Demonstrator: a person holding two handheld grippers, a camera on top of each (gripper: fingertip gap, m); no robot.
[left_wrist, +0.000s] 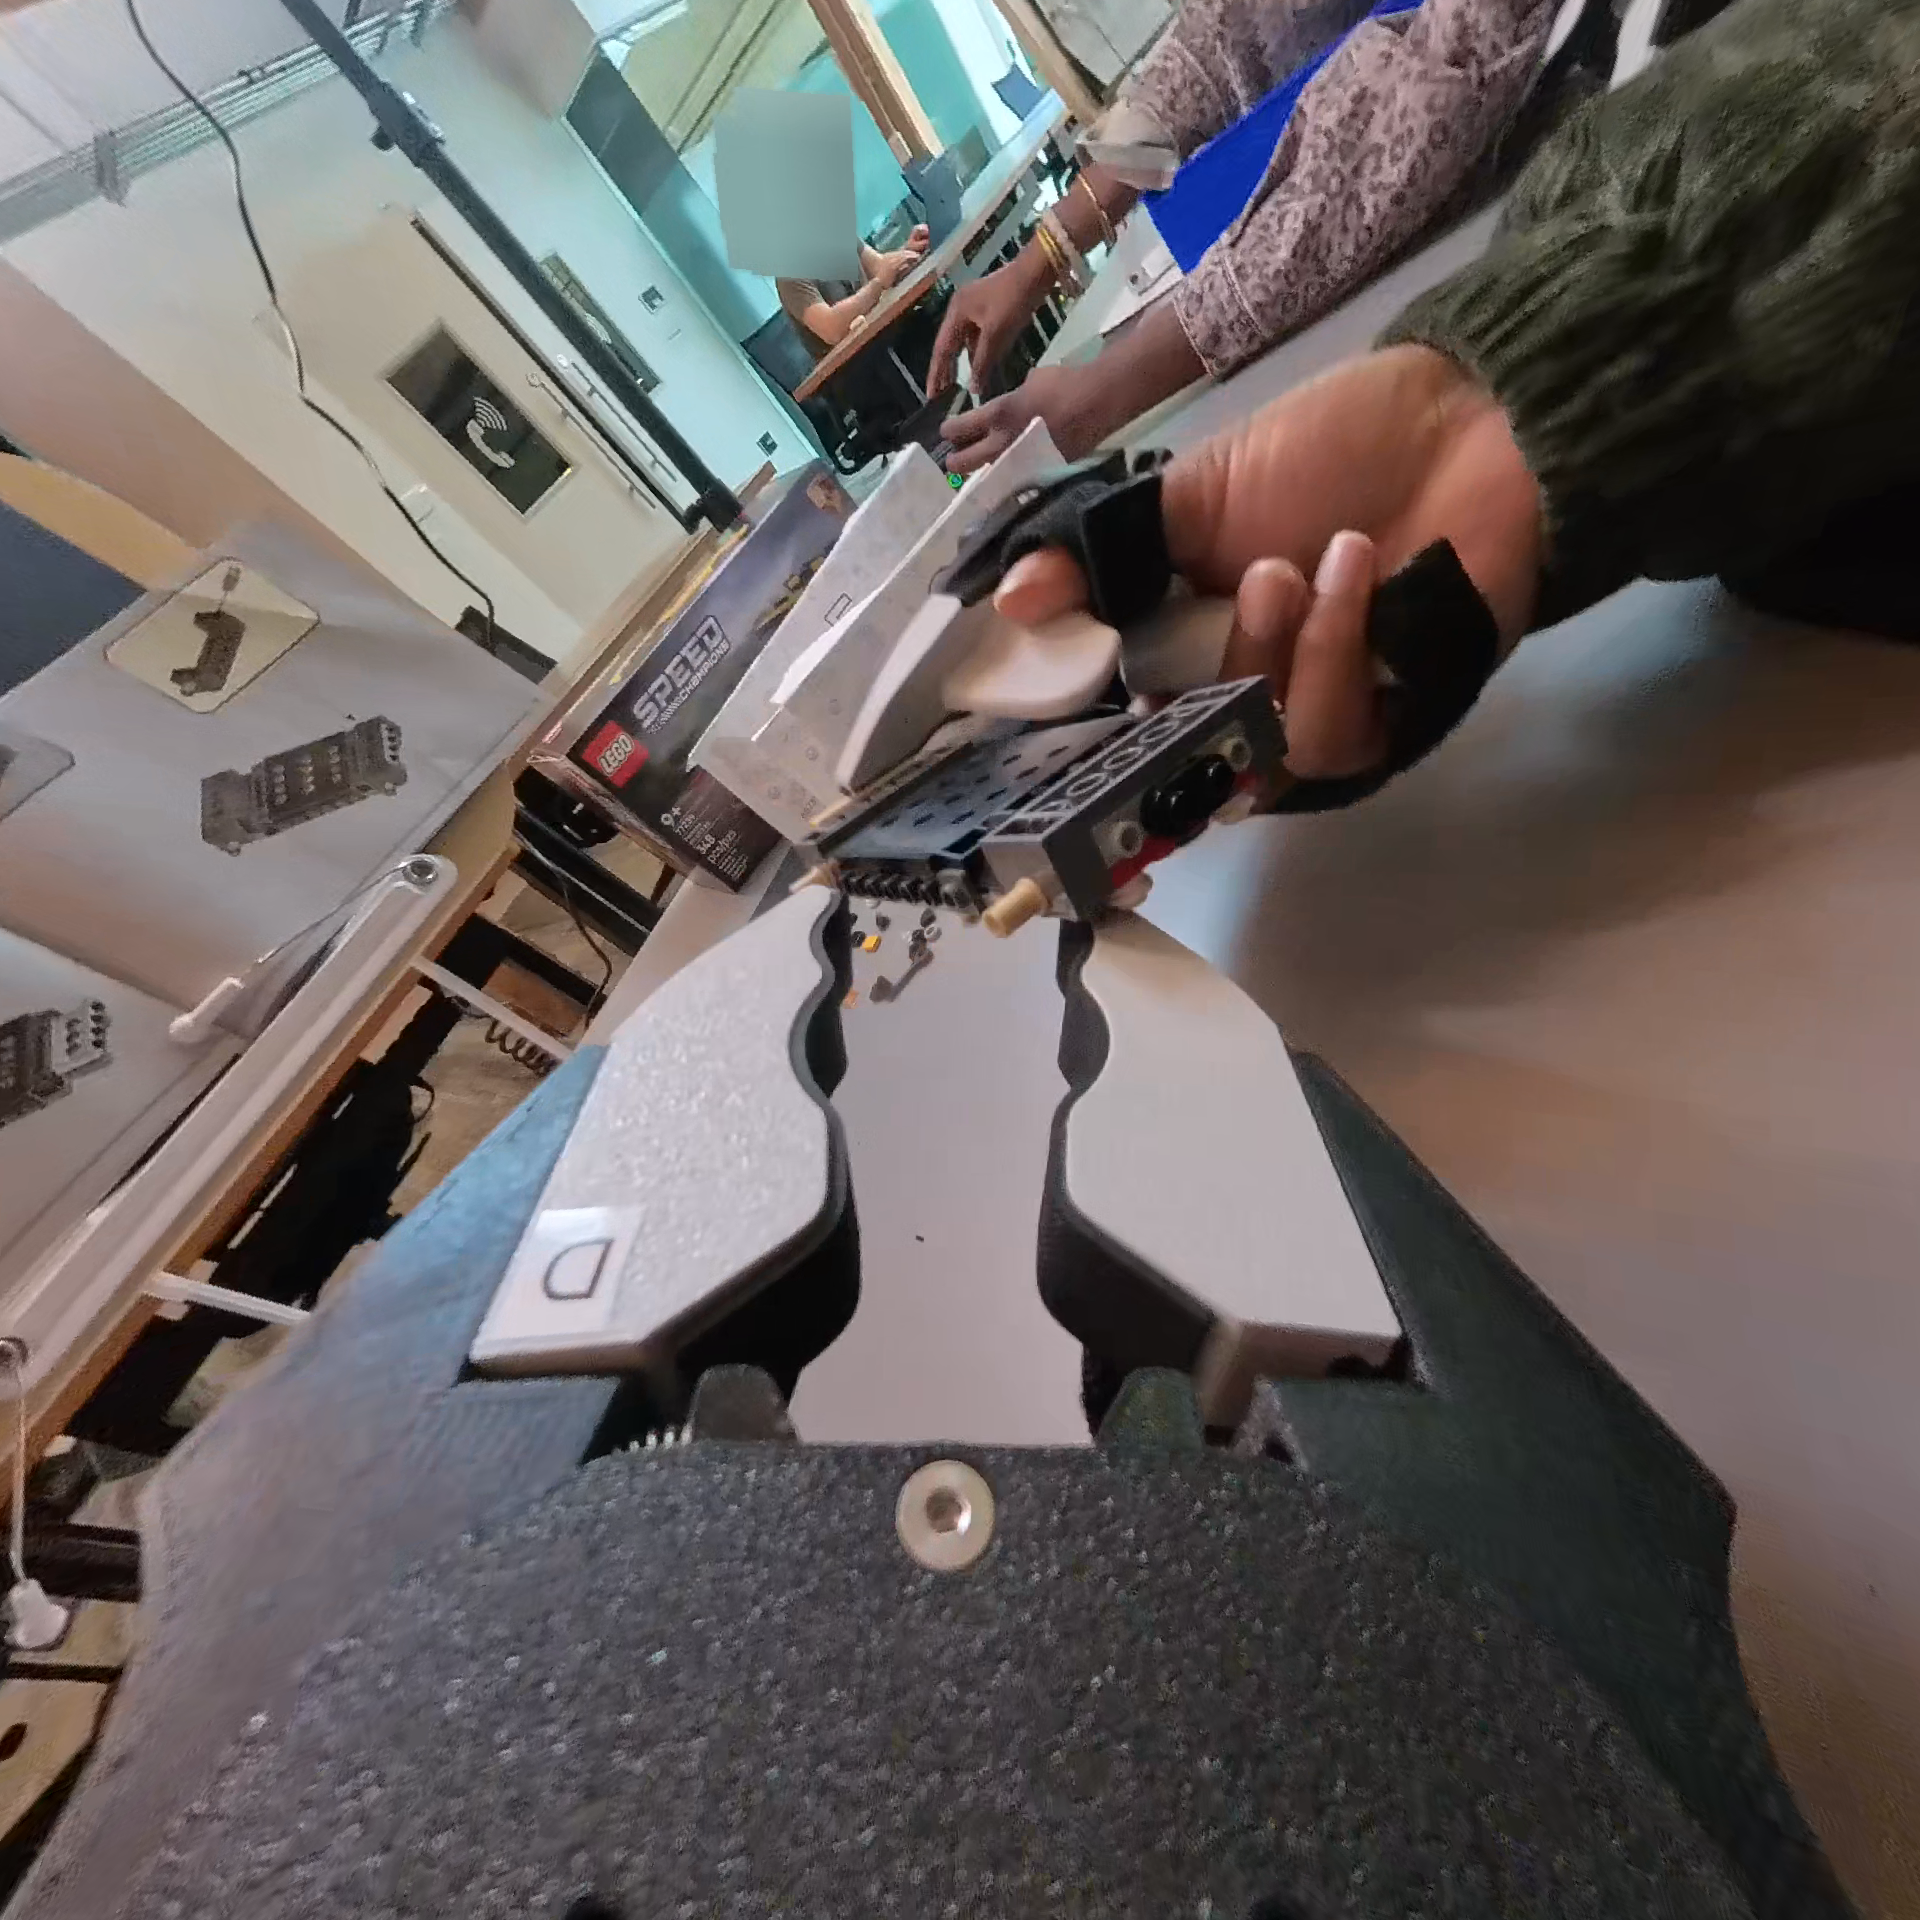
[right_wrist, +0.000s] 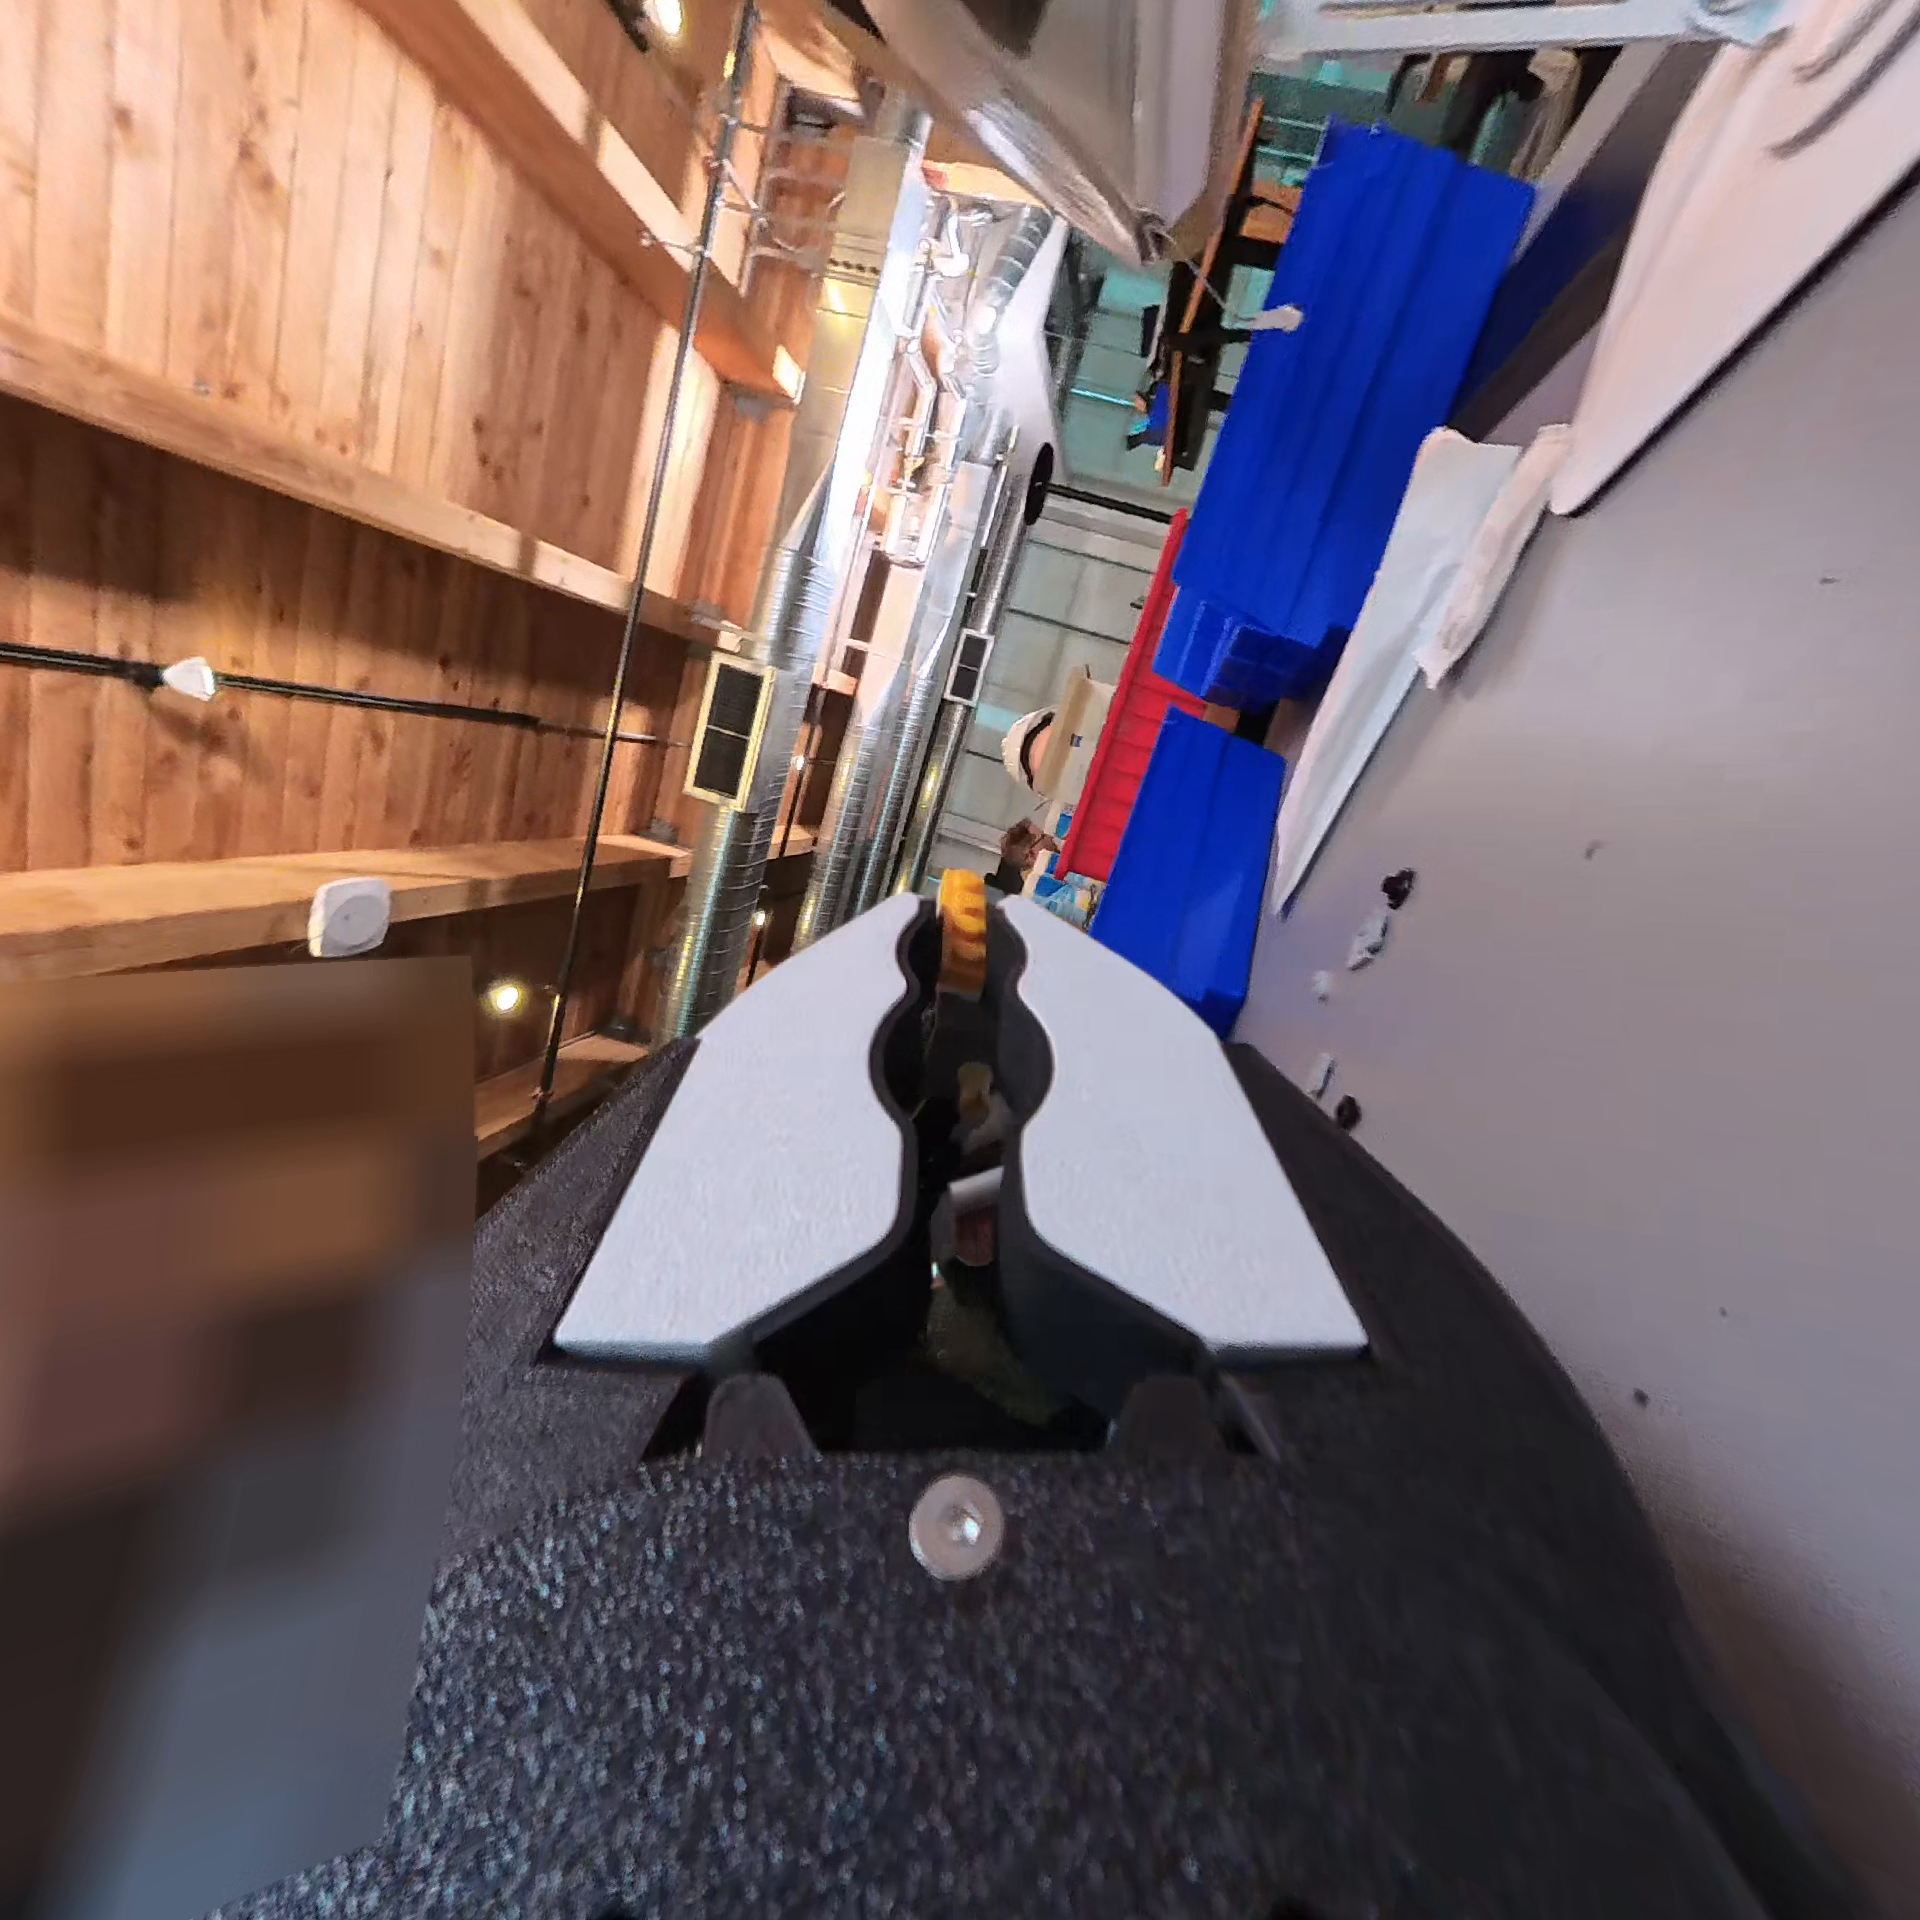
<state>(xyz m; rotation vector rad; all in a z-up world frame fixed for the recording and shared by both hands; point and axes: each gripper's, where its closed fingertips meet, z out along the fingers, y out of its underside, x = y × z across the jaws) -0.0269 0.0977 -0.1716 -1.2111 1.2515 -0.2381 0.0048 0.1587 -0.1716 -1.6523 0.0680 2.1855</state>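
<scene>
While my right tool (right_wrist: 961, 914) pinches a small orange toothed piece (right_wrist: 961, 930) between its fingertips, pads pressed on both flanks, it lies tipped on its side, probably so the piece can meet the brick model (left_wrist: 1049, 800). That model, dark grey and blue with a tan peg and red bits, hangs above the bench (left_wrist: 1455, 987), right at my left tool (left_wrist: 951, 920), whose jaws stand spread, gripping nothing. Loose small parts (left_wrist: 894, 956) lie beyond on the bench.
</scene>
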